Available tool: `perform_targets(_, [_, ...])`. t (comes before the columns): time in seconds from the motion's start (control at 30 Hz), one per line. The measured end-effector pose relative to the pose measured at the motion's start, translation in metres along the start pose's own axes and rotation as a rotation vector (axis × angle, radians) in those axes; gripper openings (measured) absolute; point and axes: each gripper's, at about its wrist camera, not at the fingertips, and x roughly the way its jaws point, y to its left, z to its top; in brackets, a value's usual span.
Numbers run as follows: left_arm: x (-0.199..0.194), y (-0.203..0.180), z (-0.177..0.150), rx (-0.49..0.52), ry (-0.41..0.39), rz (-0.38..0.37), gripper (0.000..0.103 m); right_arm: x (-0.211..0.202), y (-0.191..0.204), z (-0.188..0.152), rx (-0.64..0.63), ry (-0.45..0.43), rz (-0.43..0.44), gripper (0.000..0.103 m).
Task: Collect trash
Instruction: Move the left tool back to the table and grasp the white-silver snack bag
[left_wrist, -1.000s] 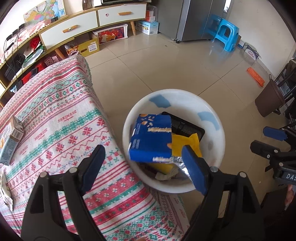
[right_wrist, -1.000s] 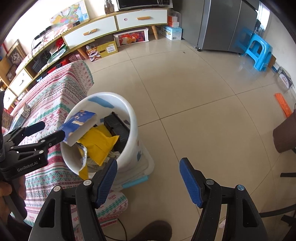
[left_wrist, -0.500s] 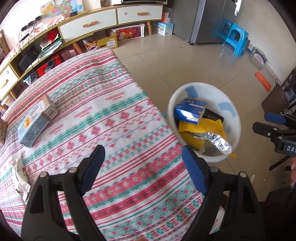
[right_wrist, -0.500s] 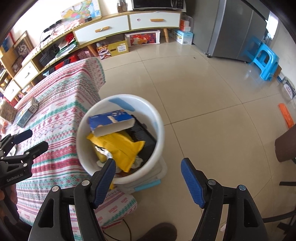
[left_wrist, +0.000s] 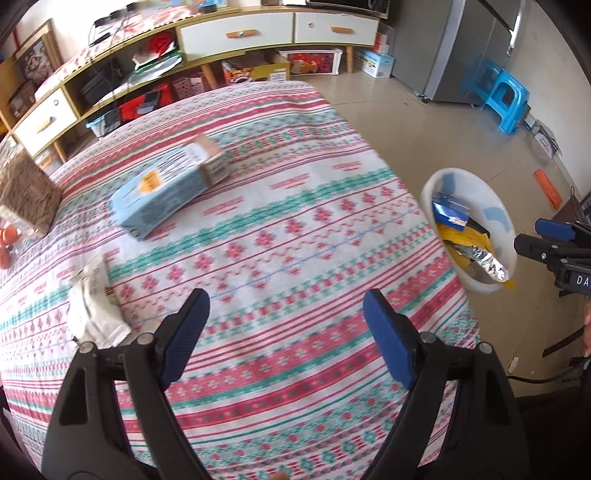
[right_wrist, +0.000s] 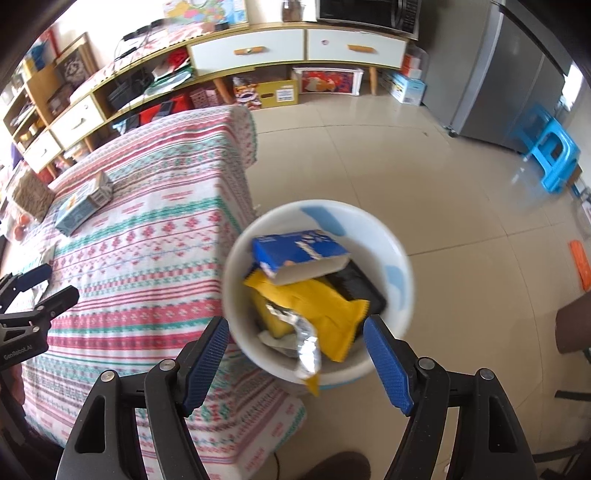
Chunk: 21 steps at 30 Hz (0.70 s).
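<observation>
A white trash bin (right_wrist: 400, 284) stands on the floor beside the table; it shows in the left wrist view too (left_wrist: 496, 225). It holds a blue box (right_wrist: 299, 251), a yellow foil bag (right_wrist: 314, 306) and a black item. A light blue carton (left_wrist: 166, 188) lies on the patterned tablecloth (left_wrist: 295, 240), also in the right wrist view (right_wrist: 83, 205). A pale crumpled wrapper (left_wrist: 94, 306) lies at the left. My left gripper (left_wrist: 284, 336) is open and empty above the table. My right gripper (right_wrist: 295, 362) is open and empty above the bin's near rim.
A brown woven box (left_wrist: 27, 192) and orange items sit at the table's far left. A low cabinet with drawers (left_wrist: 240, 37) lines the back wall. A fridge (right_wrist: 509, 74) and blue stool (right_wrist: 554, 155) stand at the right. A dark bin (right_wrist: 574, 325) is at the right edge.
My left gripper has swung left from over the bin to over the table; the carton and wrapper came into view. My right gripper moved closer over the bin.
</observation>
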Motion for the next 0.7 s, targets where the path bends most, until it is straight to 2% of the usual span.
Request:
perform_targets(0.23, [-0.004,0.049,-0.011,-0.083,0.016,0.051,0.085,0.008,0.041,0.009,-0.059,0.004,0.012,0.078])
perform_targets(0.6, [0.0,0.134,-0.03,-0.29,0.088,0.127,0.085,0.028,0.095,0.018,-0.133,0.027,0.013,0.08])
perform_targets(0.7, [0.006,0.152,-0.036,-0.35,0.112,0.122,0.085,0.034,0.107,0.021,-0.146,0.034,0.014,0.08])
